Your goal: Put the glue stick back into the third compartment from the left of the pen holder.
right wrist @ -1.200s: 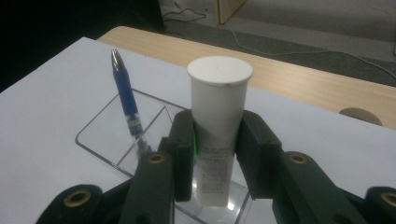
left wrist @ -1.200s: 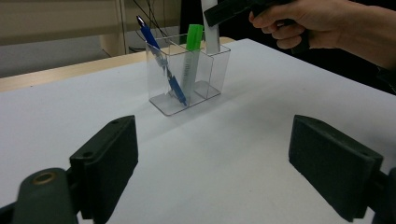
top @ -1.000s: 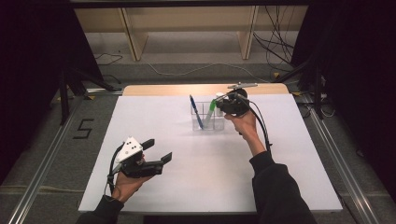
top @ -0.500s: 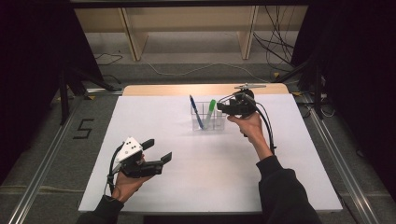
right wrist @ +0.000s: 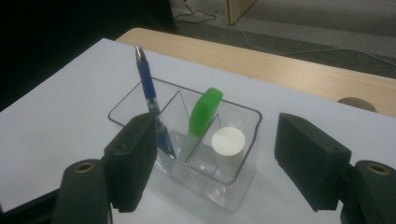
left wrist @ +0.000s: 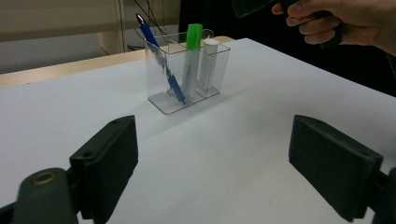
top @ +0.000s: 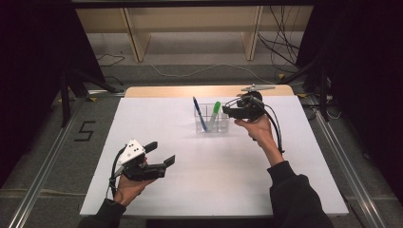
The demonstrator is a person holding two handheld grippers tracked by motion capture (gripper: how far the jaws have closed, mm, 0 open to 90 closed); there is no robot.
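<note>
Right gripper [right wrist: 215, 154], jaws spread wide and empty, is held above the table at about 1 o'clock, just right of a clear plastic three-compartment organiser [right wrist: 243, 140]. Left gripper [top: 157, 159], jaws likewise wide apart and holding nothing, hovers low at about 7 o'clock, well apart from the organiser.

The organiser stands upright on the white tabletop [top: 294, 180] near 12 o'clock. A blue ballpoint pen [right wrist: 150, 95] leans in one end compartment; a green-capped marker [right wrist: 204, 113] leans in the middle compartment; a white cylindrical stick [right wrist: 229, 142] stands upright in the other end compartment.

The right gripper view looks down into the compartments, showing the white stick's flat round top; the high view scarcely resolves that stick. The left gripper view shows the organiser side-on, with the person's right hand [left wrist: 345, 21] above it.

Compared with the frame one second earlier, the right gripper has withdrawn rightward from the organiser; the left gripper is unchanged.
</note>
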